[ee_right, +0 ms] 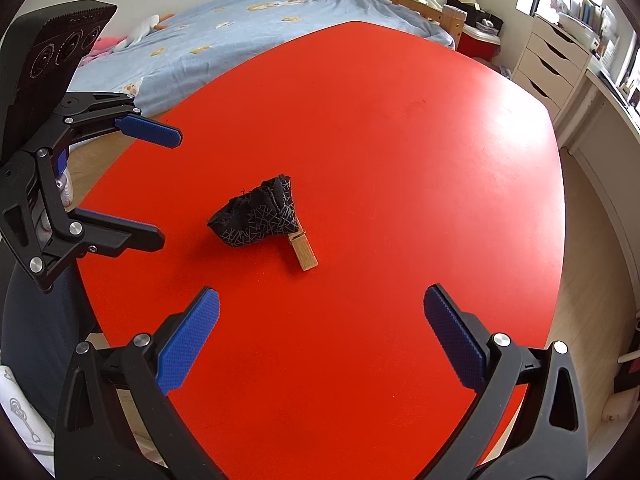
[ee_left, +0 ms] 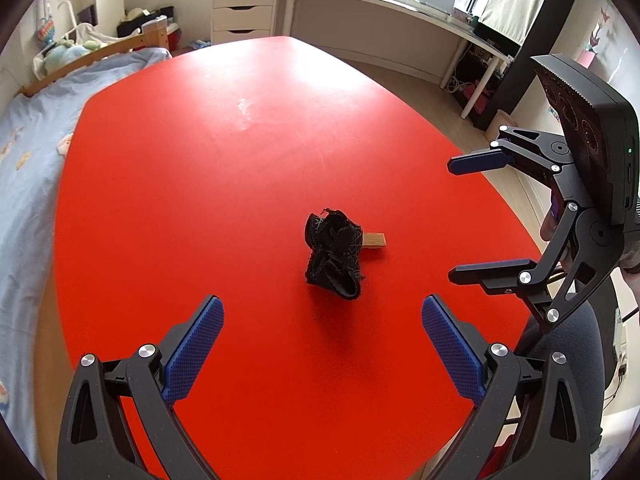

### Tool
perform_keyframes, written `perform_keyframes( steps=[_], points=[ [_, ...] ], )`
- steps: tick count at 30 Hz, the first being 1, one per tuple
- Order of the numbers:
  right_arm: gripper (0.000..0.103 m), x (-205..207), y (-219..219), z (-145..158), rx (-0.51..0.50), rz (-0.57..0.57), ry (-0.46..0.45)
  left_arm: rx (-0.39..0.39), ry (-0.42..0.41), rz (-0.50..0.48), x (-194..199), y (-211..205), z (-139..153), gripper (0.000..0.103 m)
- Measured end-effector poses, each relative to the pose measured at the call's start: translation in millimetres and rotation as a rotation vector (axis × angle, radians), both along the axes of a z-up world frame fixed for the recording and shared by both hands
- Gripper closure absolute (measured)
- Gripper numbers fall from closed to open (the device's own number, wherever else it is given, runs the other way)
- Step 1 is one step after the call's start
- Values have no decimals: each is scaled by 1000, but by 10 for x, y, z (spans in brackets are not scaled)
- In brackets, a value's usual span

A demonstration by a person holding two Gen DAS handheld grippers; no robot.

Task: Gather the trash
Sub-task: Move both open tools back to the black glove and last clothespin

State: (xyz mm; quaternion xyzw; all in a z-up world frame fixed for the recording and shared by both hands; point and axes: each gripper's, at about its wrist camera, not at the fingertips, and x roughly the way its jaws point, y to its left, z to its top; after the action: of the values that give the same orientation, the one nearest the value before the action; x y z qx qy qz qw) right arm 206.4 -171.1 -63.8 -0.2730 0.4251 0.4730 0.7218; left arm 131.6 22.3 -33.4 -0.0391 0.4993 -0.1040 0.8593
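Note:
A crumpled black cloth scrap (ee_left: 334, 258) with thin pale line pattern lies on the red table (ee_left: 224, 152), clipped by a wooden clothespin (ee_left: 374, 239). In the right wrist view the cloth (ee_right: 260, 220) and clothespin (ee_right: 305, 253) lie ahead of my fingers. My left gripper (ee_left: 322, 322) is open and empty, above the table short of the cloth; it also shows in the right wrist view (ee_right: 170, 188) at the left. My right gripper (ee_right: 320, 312) is open and empty; it shows in the left wrist view (ee_left: 450, 220) at the right, beside the cloth.
A bed with a blue sheet (ee_left: 32, 152) runs along the table's left side. A white drawer unit (ee_left: 244, 4) and a long white desk (ee_left: 384, 12) stand beyond the far edge. A dark chair (ee_left: 568, 360) is at the near right.

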Motion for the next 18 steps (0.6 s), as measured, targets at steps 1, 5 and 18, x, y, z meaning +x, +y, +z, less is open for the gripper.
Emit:
perform_keyframes(
  steps=[1,5,18],
  points=[
    [3,20,14,-18,-6,2,-2,-3,3,-1,22,0,-15,8],
    [3,75,61,-87,-17,7,6,-20,22,-7,148,6,-105,8],
    [3,101,156,-277,-34,62,7,-63,66,-5,321,-35,-347,16]
  ],
)
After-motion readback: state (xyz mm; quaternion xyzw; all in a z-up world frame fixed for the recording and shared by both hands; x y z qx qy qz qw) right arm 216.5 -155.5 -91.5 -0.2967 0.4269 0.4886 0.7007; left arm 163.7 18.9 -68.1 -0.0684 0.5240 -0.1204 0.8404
